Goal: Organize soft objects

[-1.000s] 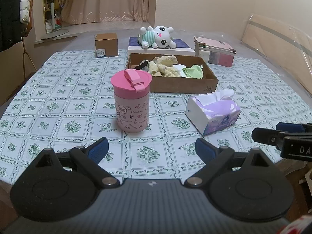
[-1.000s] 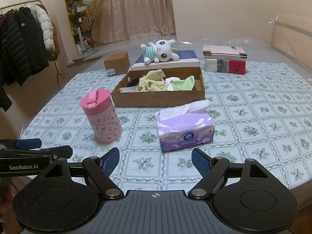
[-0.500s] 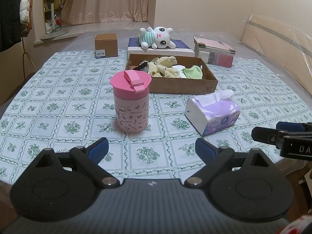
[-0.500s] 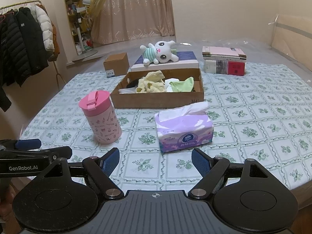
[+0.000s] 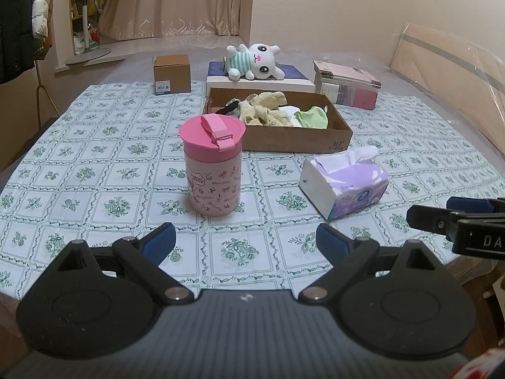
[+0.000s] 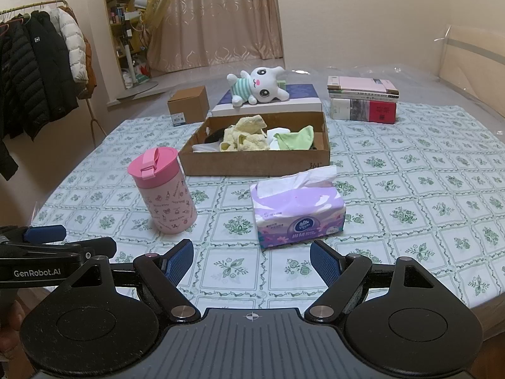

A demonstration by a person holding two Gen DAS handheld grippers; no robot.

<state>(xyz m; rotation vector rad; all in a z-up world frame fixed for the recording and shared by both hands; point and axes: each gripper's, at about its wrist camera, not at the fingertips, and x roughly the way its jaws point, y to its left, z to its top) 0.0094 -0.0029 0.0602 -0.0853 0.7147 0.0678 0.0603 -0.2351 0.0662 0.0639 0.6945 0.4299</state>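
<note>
Right wrist view shows your right gripper [image 6: 251,260] standing wide apart with nothing between its pads, low over the near edge of the desk [image 6: 410,189]. Your left gripper [image 5: 245,243] is likewise spread wide and holding nothing.

The soft things sit in two places. The tissue pack [image 6: 296,210] lies just beyond your right gripper, near the middle of the desk, with the pink cup [image 6: 162,189] standing upright to its left, apart from it. Farther off, the cardboard tray [image 6: 252,162] already holds yellow and green cloths [image 6: 246,137], and the plush rabbit [image 6: 258,87] lies on a flat box [image 6: 284,102] behind the tray.

The tissue pack looks like your likely first pick, since it is nearest and outside the tray. Go for its long sides rather than the loose tissue sticking up at the top, which would likely tear or pull free. Come down squarely so both pads meet the wrapper together; the pack will squash, so close only until it stops slipping. Keep clear of the cup on the left, as it could tip if you brush it. Lift over the tray's near wall before moving across, and set it down where the tray floor is bare, at its right end.
</note>
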